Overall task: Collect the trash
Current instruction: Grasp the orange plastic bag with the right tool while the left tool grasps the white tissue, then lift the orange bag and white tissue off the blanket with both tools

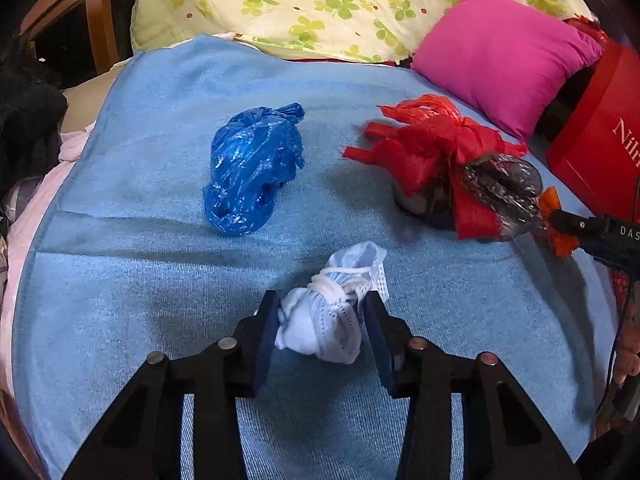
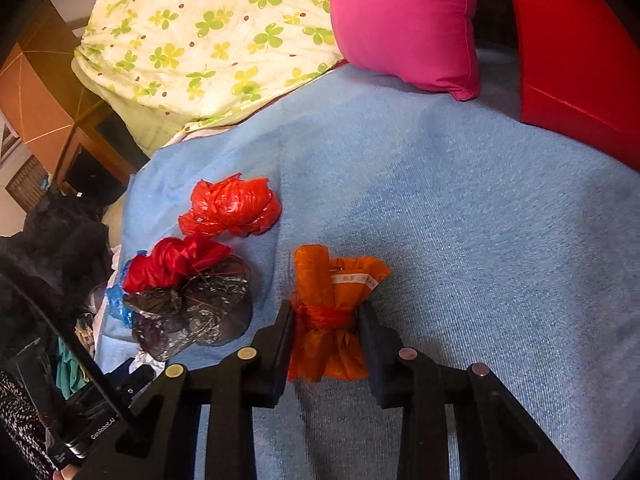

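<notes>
left wrist view: left gripper (image 1: pixel 320 326) clamps the white bundle (image 1: pixel 328 312), right gripper (image 2: pixel 326 334) pinches the orange bundle (image 2: pixel 332 308) — blue bag (image 1: pixel 252 168), red-and-black bag (image 1: pixel 448 164) remain — early, i judge

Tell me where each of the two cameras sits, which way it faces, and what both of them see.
Left wrist: on the left tongs, angled down at the blue blanket; its fingers clamp a white bundle; right tongs at the right edge.
Right wrist: on the right tongs, angled down; fingers clamp an orange bundle.
Shared: blanket, pink pillow, clover quilt, red-and-black bag, red box.
</notes>
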Demonstrator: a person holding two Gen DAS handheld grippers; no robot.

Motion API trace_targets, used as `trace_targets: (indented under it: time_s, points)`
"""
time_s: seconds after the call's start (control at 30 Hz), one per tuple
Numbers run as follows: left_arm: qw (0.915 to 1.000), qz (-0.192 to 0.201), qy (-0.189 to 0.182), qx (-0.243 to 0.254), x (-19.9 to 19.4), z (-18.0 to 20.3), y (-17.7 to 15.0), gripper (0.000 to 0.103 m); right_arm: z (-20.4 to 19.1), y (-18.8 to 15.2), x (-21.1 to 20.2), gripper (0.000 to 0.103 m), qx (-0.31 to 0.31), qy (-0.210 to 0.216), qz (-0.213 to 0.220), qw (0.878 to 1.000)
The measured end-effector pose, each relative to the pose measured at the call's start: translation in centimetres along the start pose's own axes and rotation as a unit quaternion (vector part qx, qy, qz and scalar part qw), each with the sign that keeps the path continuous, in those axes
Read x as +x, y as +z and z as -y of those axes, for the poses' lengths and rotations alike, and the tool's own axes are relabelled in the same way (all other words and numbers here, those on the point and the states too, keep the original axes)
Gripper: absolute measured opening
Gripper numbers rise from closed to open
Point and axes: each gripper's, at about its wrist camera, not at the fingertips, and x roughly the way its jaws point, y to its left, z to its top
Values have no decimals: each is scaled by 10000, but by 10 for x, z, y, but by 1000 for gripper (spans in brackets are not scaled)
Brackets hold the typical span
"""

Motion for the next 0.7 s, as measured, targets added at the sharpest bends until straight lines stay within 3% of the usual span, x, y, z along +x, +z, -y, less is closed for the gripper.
trace_targets:
  time_s: [0.3, 0.47, 0.7]
  points:
    - [9992, -20, 277, 278, 0, 16, -3, 39, 2, -4, 1, 33, -54, -64, -9, 10000]
    - [9982, -54, 442, 405, 8, 23, 1, 55, 7, -6, 9, 33, -17, -118, -52, 9999]
    - [9971, -122, 621, 416, 20, 20, 0, 61, 9, -5, 10, 33, 7, -124, -19, 9999]
